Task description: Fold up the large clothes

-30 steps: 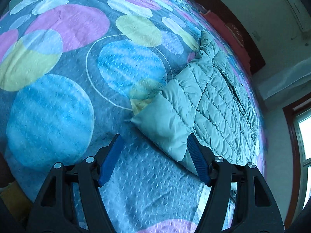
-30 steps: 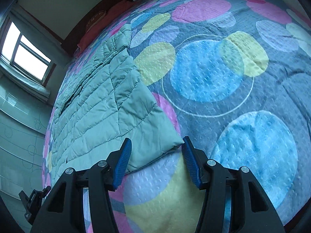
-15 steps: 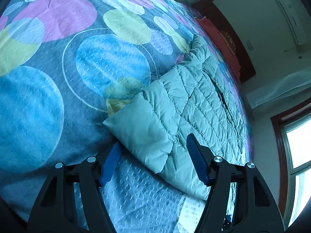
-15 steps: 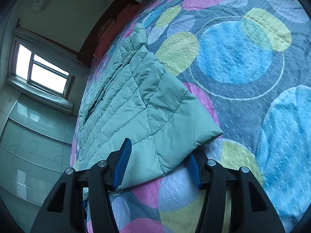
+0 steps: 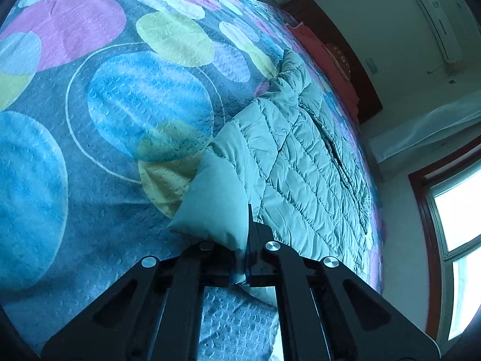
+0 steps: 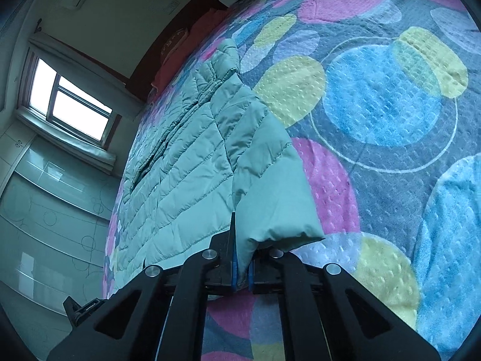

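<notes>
A pale green quilted puffer jacket (image 5: 303, 162) lies spread on a bed, stretching away toward the headboard. My left gripper (image 5: 242, 266) is shut on the jacket's near hem corner, which bunches up above the jaws. In the right wrist view the same jacket (image 6: 186, 162) fills the left middle. My right gripper (image 6: 242, 273) is shut on the other near hem corner, and the smooth green fabric folds down into the closed blue pads.
The bed is covered by a bedspread (image 5: 126, 99) with big blue, pink and yellow circles. A dark wooden headboard (image 5: 345, 57) with a red pillow stands at the far end. A window (image 6: 72, 105) and pale cabinets (image 6: 45, 216) line the wall beside the bed.
Both grippers moved forward over the jacket's near hem corners and closed on them. The pinched fabric now bunches up between the jaws.
</notes>
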